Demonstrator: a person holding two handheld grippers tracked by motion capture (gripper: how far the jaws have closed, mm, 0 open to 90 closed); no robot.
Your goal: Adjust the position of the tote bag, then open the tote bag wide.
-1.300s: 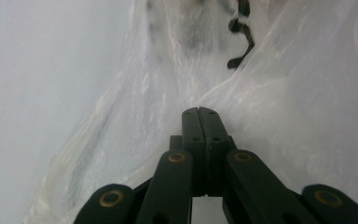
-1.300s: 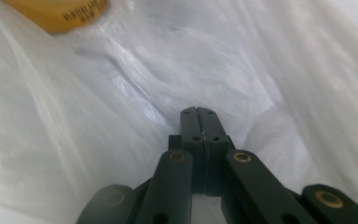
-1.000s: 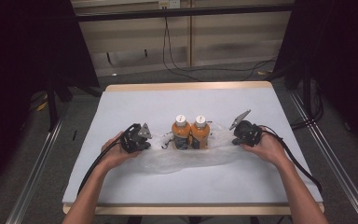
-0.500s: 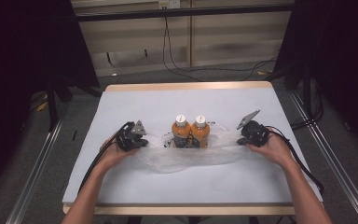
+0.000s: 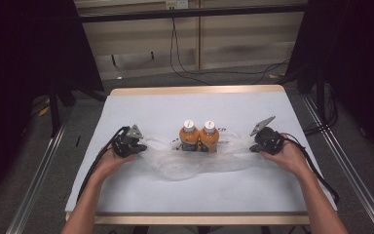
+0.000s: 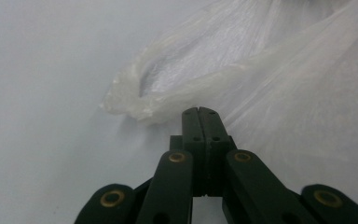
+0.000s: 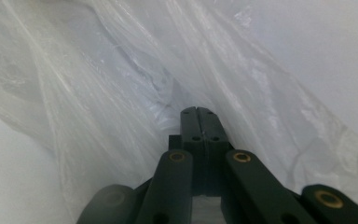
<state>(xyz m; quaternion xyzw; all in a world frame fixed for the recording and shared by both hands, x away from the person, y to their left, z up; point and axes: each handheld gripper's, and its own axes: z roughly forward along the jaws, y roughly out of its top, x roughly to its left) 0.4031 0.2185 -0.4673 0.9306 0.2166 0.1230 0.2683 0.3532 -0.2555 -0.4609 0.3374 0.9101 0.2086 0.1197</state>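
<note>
since a second ago our left gripper (image 5: 137,146) has slid outward toward the table's left side, drawing that end of the plastic bag (image 5: 195,163) with it; our right gripper (image 5: 259,142) has hardly shifted. the two orange bottles (image 5: 199,137) stand where they stood. we can read no writing on their labels. the bag lies flat on the white table (image 5: 175,105), its long axis running left to right between our hands, the bottles upright at its middle. both pairs of jaws are pressed together, each at a bunched end of the bag; whether film is pinched between them we cannot tell.
</note>
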